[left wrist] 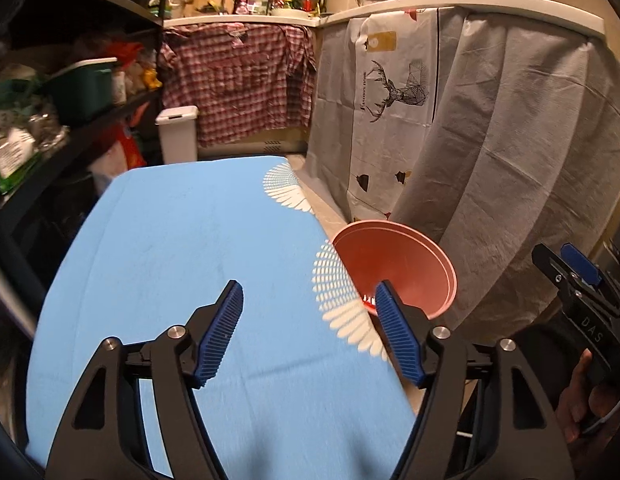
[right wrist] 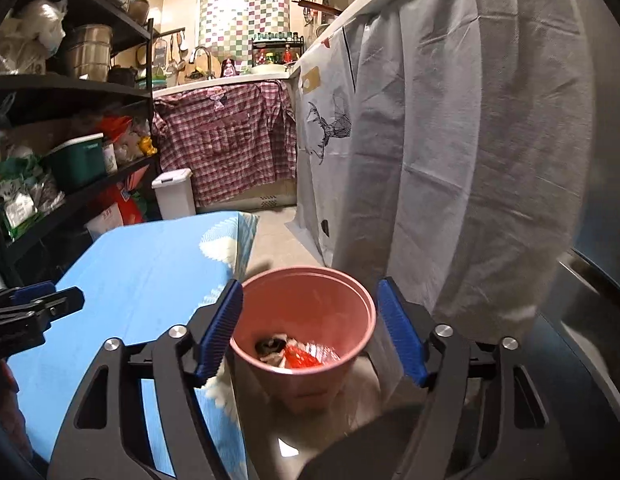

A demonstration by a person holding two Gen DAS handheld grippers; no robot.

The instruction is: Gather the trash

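While the left wrist view is looking down over the blue-covered bench (left wrist: 181,264), the left tongs (left wrist: 307,334) are standing wide apart with nothing between them, and a pink bin (left wrist: 406,264) is sitting on the floor just beside the bench's edge. Moving to the right wrist view, the right tongs (right wrist: 307,330) are gaping wide above the bin (right wrist: 350,300), gripping nothing, and trash (right wrist: 301,354) (a red wrapper among paler scraps) is lying at its bottom.

A home kitchen — sink tap (right wrist: 201,54), hanging utensils (right wrist: 177,50), spice rack (right wrist: 275,50), cluttered shelves (right wrist: 69,84).
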